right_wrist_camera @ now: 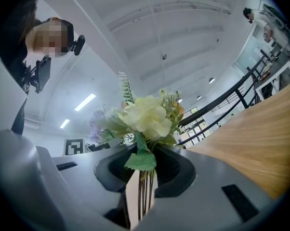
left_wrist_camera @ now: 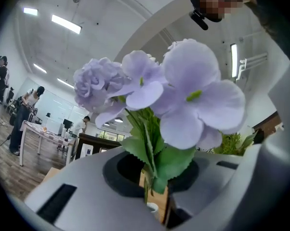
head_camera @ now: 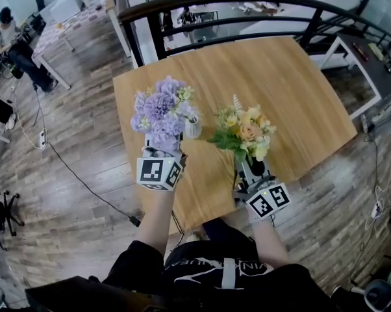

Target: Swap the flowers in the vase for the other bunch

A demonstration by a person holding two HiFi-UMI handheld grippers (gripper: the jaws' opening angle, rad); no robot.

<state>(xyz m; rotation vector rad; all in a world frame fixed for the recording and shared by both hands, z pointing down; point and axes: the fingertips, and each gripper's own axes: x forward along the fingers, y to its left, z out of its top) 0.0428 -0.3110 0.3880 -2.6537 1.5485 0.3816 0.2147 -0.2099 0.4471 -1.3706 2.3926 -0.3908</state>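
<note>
My left gripper (head_camera: 162, 151) is shut on the stems of a purple flower bunch (head_camera: 162, 109), which it holds upright above the wooden table (head_camera: 280, 83). In the left gripper view the green stems (left_wrist_camera: 153, 186) are pinched between the jaws, and the purple blooms (left_wrist_camera: 183, 90) fill the frame. A small white vase (head_camera: 193, 129) stands on the table just right of that bunch, partly hidden by the blooms. My right gripper (head_camera: 249, 168) is shut on the stems (right_wrist_camera: 141, 196) of a yellow and cream bunch (head_camera: 245, 132), also held upright, right of the vase.
A black railing (head_camera: 247, 2) curves behind the table's far edge. A white bench (head_camera: 364, 57) stands to the right, a long white table (head_camera: 65, 25) with seated people at the far left. A cable (head_camera: 85, 181) runs over the wooden floor on the left.
</note>
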